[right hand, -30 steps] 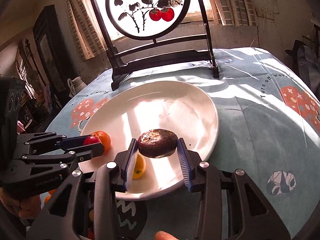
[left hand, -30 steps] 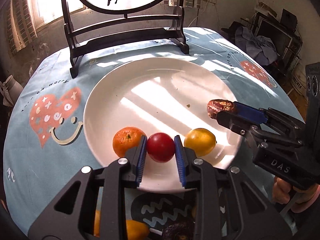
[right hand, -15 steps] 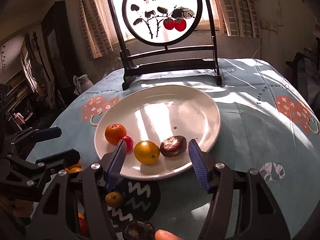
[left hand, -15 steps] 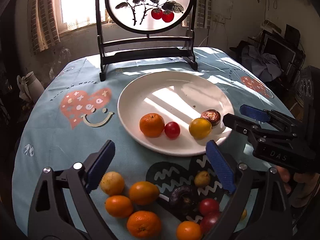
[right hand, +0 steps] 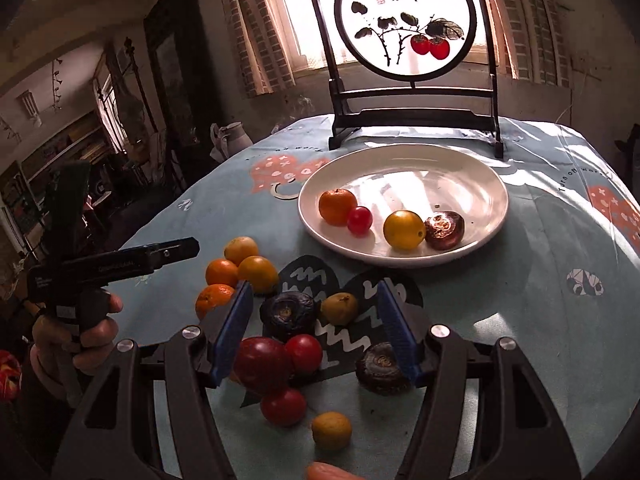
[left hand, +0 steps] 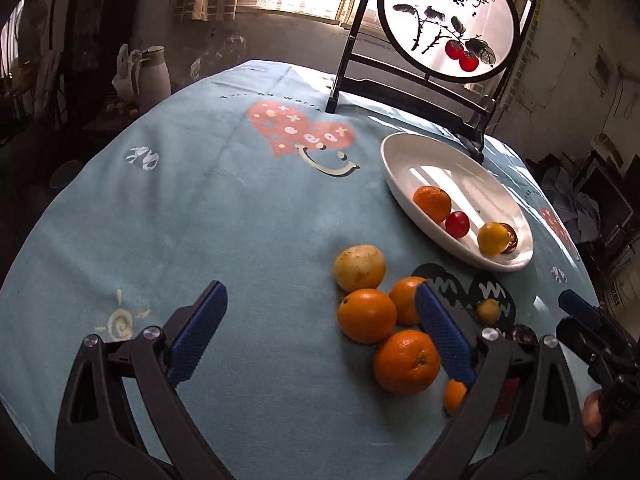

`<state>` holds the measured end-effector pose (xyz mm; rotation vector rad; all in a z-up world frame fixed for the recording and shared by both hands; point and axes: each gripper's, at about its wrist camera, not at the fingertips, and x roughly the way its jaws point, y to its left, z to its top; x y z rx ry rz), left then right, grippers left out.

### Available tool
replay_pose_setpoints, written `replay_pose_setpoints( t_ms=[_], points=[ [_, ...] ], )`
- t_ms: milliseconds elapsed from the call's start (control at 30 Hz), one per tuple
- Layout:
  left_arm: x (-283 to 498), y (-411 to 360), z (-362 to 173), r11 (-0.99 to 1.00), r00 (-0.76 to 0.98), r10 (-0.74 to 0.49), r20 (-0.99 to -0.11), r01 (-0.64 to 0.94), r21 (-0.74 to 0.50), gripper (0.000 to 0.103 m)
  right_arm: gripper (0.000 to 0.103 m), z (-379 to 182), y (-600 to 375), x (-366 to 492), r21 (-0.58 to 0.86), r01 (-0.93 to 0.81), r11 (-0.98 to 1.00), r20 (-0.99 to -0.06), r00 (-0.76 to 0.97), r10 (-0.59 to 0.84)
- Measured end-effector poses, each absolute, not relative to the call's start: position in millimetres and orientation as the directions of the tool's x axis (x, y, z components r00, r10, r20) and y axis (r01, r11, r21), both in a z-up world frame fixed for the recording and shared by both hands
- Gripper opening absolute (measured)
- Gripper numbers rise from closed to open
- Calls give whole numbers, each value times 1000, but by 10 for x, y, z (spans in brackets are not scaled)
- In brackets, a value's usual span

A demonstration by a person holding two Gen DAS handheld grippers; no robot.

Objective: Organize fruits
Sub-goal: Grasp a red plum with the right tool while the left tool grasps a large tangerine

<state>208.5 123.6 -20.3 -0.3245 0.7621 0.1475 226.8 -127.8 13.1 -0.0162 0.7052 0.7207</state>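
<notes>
A white plate (right hand: 440, 176) holds an orange (right hand: 337, 207), a small red fruit (right hand: 359, 220), a yellow fruit (right hand: 404, 229) and a dark brown fruit (right hand: 444, 230). In front of it, loose fruit lies on the blue cloth. My right gripper (right hand: 314, 292) is open over this pile, with a dark fruit (right hand: 288, 314) and a small yellow one (right hand: 340, 308) between its fingers, untouched. My left gripper (left hand: 320, 300) stands wide open over bare cloth. Three oranges (left hand: 366, 315) and a pale yellow fruit (left hand: 360, 267) lie by its right finger. The plate (left hand: 420, 156) sits farther right.
A black stand with a round painted panel (right hand: 408, 20) rises behind the plate. A white jug (left hand: 154, 72) stands beyond the table's far left edge. Red fruits (right hand: 262, 364), another dark fruit (right hand: 384, 366) and a small yellow one (right hand: 331, 430) lie under my right gripper. A hand (right hand: 80, 332) holds the left gripper.
Both grippers opened and let go of the fruit on the plate, the left a red one and the right a dark one. Both then drew back to the loose pile, and the left swung leftward.
</notes>
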Motion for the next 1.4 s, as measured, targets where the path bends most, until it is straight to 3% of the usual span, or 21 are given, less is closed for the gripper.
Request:
replay_pose_setpoints(
  t_ms=[267, 400, 467, 667, 800, 1033, 1133, 1200, 1400],
  points=[
    [2101, 1051, -169, 969, 717, 83, -692, -220, -111, 96, 65, -12, -953, 2023, 127, -698, 704, -668, 464, 581],
    [2089, 1007, -151, 974, 724, 108, -682, -215, -74, 96, 58, -67, -918, 2011, 119, -709, 695, -690, 444, 571],
    [2092, 1007, -155, 974, 722, 105, -684, -212, -74, 96, 53, -92, -903, 2016, 121, -711, 693, -700, 433, 567],
    [2092, 1054, -159, 971, 719, 102, -688, -223, -89, 96, 52, -135, -911, 2050, 123, -700, 703, -717, 428, 551],
    [2091, 1075, -165, 968, 716, 96, -691, -228, -102, 96, 41, -166, -905, 2068, 123, -699, 705, -728, 419, 543],
    [2082, 1007, -160, 981, 715, 35, -699, -158, -112, 96, 39, -135, -983, 2116, 159, -674, 721, -709, 430, 559],
    [2033, 833, -138, 995, 727, -15, -687, -56, -80, 86, 39, -101, -1058, 2172, 180, -645, 743, -694, 451, 560],
    [2001, 703, -134, 998, 726, -59, -686, 22, -63, 69, 39, -103, -1085, 2202, 187, -630, 753, -695, 457, 555],
    [1961, 446, -216, 987, 684, -134, -717, 155, -36, 67, 39, -94, -1100, 2206, 192, -626, 756, -690, 461, 557]
  ],
)
